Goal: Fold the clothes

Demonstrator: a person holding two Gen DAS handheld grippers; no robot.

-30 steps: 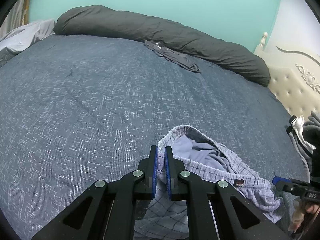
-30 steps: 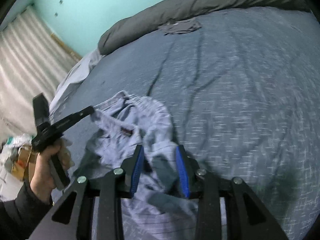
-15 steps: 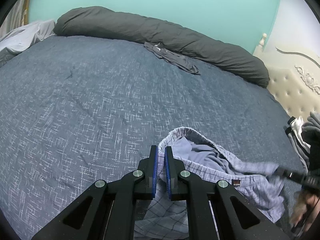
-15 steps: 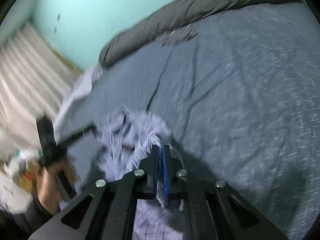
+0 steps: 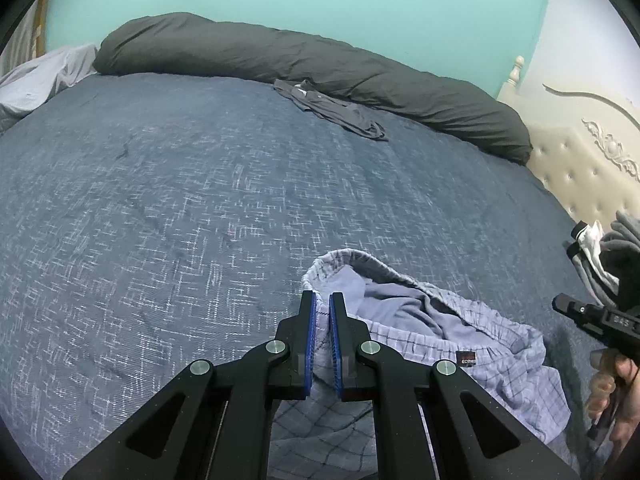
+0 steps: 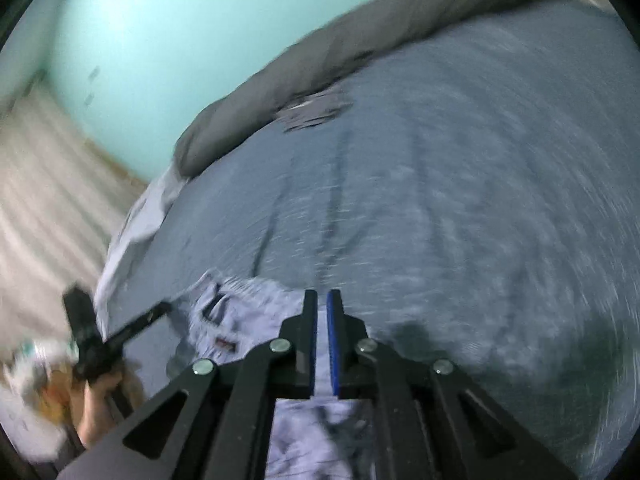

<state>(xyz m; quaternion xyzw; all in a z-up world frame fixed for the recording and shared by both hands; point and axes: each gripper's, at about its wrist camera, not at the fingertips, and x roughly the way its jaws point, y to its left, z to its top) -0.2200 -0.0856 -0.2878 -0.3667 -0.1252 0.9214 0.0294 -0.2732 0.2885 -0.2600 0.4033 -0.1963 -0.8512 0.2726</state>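
Pale plaid shorts (image 5: 420, 320) with a small dark label lie crumpled on the blue bed cover (image 5: 200, 200), close in front of me. My left gripper (image 5: 322, 294) is shut on the waistband's left edge. It also shows in the blurred right wrist view as a left gripper (image 6: 168, 306) in a hand. My right gripper (image 6: 322, 292) has its pads almost together and its jaws are opening slightly, with pale cloth of the shorts (image 6: 224, 312) between and below them. In the left wrist view that right gripper (image 5: 558, 303) sits at the shorts' right end.
A dark grey garment (image 5: 336, 110) lies far back by a long dark bolster (image 5: 280, 56). More clothes (image 5: 612, 248) are piled at the right by the cream headboard (image 5: 592, 168). A light grey sheet (image 5: 40, 76) is bunched at the far left corner.
My right gripper closed from open onto the shorts' right side and drew it outward, to the right in the left wrist view. The left gripper kept still, shut on the waistband.
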